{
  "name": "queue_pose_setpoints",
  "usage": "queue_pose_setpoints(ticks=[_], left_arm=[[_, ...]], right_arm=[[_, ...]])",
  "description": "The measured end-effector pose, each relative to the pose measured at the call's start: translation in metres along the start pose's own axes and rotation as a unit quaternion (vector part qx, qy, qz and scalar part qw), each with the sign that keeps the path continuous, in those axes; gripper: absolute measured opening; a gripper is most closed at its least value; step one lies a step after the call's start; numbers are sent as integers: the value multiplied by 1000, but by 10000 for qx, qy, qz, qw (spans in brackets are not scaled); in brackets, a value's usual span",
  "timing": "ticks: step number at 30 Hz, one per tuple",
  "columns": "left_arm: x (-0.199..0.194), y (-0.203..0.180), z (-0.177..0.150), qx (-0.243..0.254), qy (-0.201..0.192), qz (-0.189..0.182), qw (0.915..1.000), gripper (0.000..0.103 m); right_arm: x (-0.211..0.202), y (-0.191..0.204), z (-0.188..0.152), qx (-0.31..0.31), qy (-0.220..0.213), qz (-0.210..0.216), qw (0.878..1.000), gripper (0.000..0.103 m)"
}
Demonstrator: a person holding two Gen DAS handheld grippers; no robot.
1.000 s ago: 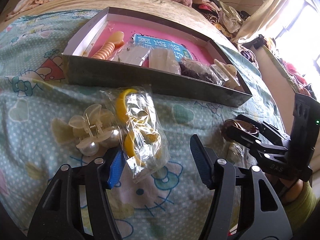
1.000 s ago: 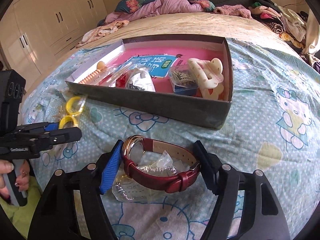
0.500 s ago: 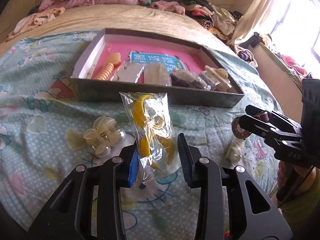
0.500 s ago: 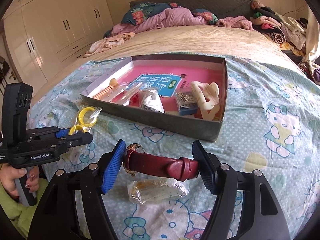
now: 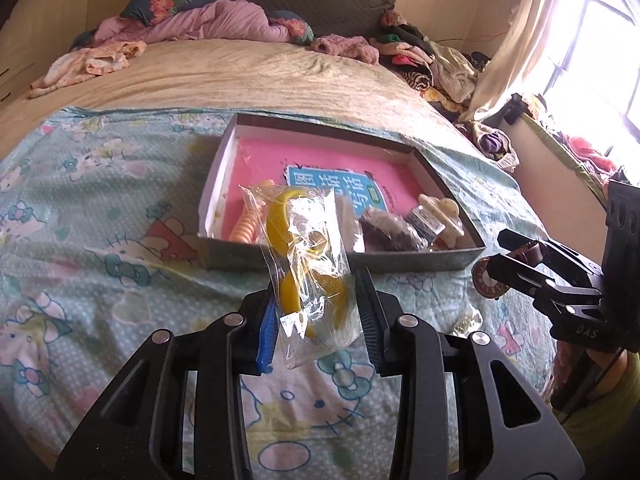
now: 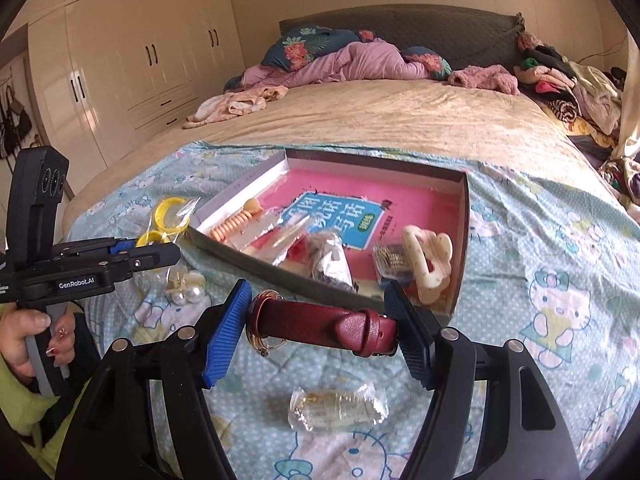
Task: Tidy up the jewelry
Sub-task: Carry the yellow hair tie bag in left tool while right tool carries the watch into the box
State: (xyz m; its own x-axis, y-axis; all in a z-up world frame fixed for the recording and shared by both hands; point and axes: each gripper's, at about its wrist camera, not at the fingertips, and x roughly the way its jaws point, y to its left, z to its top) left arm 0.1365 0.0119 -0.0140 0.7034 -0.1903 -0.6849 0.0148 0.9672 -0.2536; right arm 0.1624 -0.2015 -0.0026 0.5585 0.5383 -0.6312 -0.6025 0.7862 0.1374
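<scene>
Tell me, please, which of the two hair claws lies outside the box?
The pearl-trimmed hair claw on the bedsheet; the plain cream one sits inside the box.

We see a crinkled, glossy clear plastic bag (image 5: 310, 280) with shiny yellow plastic rings inside. The watch (image 6: 328, 326) has a smooth dark red leather-look strap with a slight sheen and a polished metal case. Both grippers, left (image 5: 318, 320) and right (image 6: 316, 336), are matt black plastic with ribbed pads, some blue. The box (image 6: 280, 268) looks like matt grey cardboard, white inside, over a glossy pink printed sheet. The bedspread (image 6: 540, 280) is soft printed cloth. The hair clip (image 6: 428, 256) is glossy cream plastic.
</scene>
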Motion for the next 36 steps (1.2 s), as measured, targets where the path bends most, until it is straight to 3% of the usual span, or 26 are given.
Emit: queue_pose_setpoints(ticks=[16, 36], left_arm=[[21, 10, 34, 6, -48, 58, 10000, 27], [61, -1, 41, 192, 256, -36, 9995, 27]], right_arm=[[18, -1, 42, -189, -274, -92, 9994, 67], [55, -18, 70, -237, -223, -283, 9991, 67]])
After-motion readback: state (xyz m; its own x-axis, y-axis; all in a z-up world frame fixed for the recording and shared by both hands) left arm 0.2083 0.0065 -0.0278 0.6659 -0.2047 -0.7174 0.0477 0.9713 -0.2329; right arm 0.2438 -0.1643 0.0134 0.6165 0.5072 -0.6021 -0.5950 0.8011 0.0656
